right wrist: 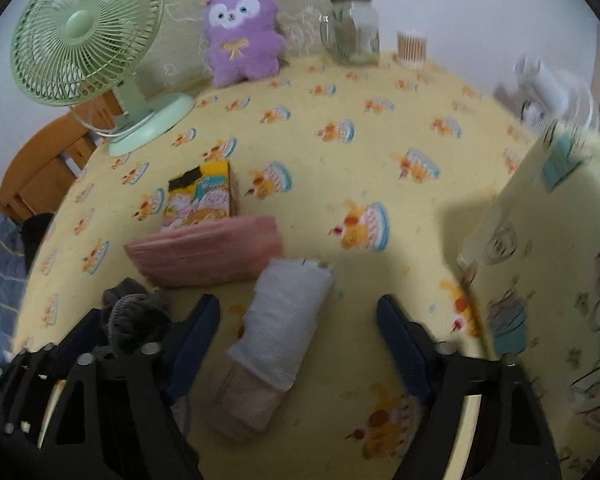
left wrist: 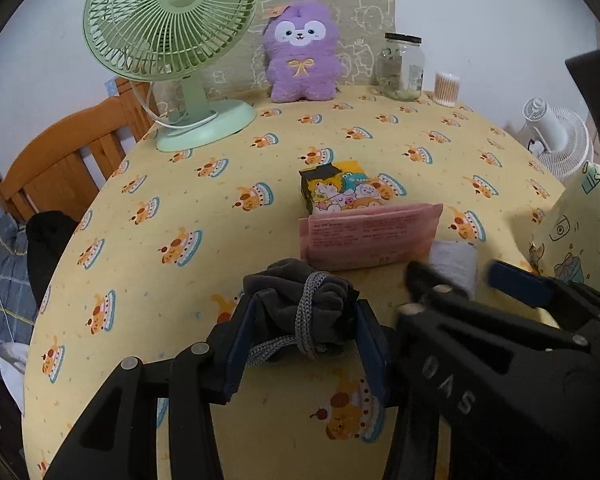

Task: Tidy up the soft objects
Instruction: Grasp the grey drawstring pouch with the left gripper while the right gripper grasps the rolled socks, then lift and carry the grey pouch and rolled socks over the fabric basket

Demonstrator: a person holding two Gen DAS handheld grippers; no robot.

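The left gripper point(left wrist: 300, 340) has its two blue-padded fingers closed against a dark grey bundle of soft cloth tied with a grey braided cord point(left wrist: 306, 308), pinching it from both sides just above the yellow cake-print tablecloth point(left wrist: 160, 208). The right gripper point(right wrist: 300, 344) is wide open and holds nothing — between its fingers lies a rolled white towel with a beige end point(right wrist: 276, 344), resting on the cloth. The roll's long axis runs roughly along the gripper's pointing direction, leaning a little to the right at the far end, so the fingers already stand on either side of it. The right hand is plainly the nearer one. Just beyond the roll sit a pink soft pack point(right wrist: 208, 252) and a cartoon-printed box point(right wrist: 200, 196).
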